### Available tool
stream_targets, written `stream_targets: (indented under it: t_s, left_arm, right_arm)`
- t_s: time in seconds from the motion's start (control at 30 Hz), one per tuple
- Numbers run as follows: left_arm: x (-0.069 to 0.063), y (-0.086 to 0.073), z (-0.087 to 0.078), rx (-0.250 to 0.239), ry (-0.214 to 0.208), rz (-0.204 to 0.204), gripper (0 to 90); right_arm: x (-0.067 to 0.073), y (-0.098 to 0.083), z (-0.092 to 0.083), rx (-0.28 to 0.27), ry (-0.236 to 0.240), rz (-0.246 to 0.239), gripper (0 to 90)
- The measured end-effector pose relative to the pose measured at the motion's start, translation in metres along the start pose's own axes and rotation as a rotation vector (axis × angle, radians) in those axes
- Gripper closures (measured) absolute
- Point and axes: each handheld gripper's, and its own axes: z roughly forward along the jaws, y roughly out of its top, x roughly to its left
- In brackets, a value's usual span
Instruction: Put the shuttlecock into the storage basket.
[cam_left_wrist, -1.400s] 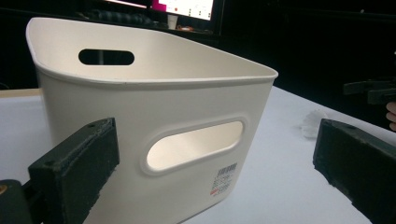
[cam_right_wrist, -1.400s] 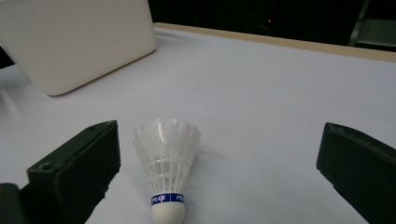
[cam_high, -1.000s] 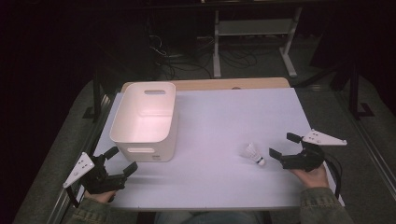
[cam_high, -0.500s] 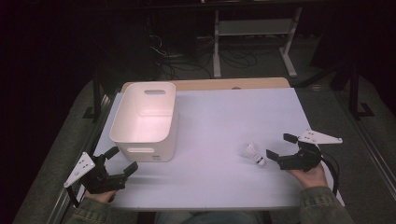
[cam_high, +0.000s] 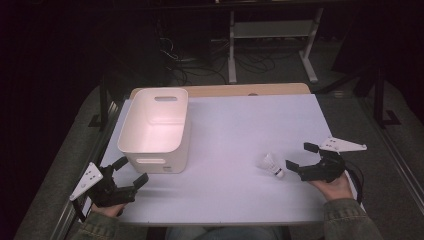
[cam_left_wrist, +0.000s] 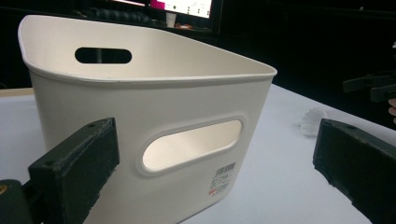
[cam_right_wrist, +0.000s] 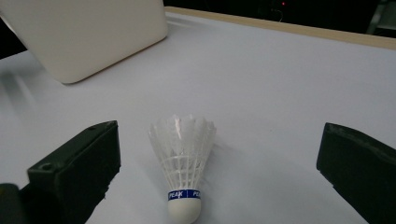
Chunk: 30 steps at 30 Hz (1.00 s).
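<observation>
A white shuttlecock (cam_high: 271, 164) lies on the white table (cam_high: 240, 115) at the front right, its cork end toward my right gripper (cam_high: 300, 155). That gripper is open just to the right of it, with nothing held. In the right gripper view the shuttlecock (cam_right_wrist: 183, 154) lies between the spread jaws of the right gripper (cam_right_wrist: 219, 168), cork nearest the camera and a blue band above it. My left gripper (cam_high: 131, 171) is open at the front left, just short of a white plastic bin (cam_high: 155, 130). The bin (cam_left_wrist: 154, 121) has handle slots and looks empty.
The left gripper view also shows the shuttlecock (cam_left_wrist: 314, 121) and the other gripper (cam_left_wrist: 373, 86) far off at the right. A wooden strip (cam_high: 225, 90) runs along the table's far edge. Dark floor, cables and a metal stand (cam_high: 272, 30) lie beyond.
My right gripper has crept a little to the left, closer to the shuttlecock. The left gripper, the bin and the shuttlecock have stayed put.
</observation>
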Motion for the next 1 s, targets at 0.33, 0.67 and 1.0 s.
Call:
stream_targets:
  t_s: [0.33,0.67,1.0]
  left_arm:
    - [0.0,0.0,0.0,0.002,0.0,0.002,0.0]
    - [-0.001,0.0,-0.001,-0.002,-0.001,-0.001,0.0]
    - [0.0,0.0,-0.001,-0.001,0.002,0.002,0.0]
  right_arm:
    - [0.002,0.007,0.007,0.063,0.021,-0.017,0.0]
    - [0.003,0.011,0.015,0.11,0.041,-0.032,0.0]
    - [0.001,0.016,0.017,0.164,0.05,-0.038,0.0]
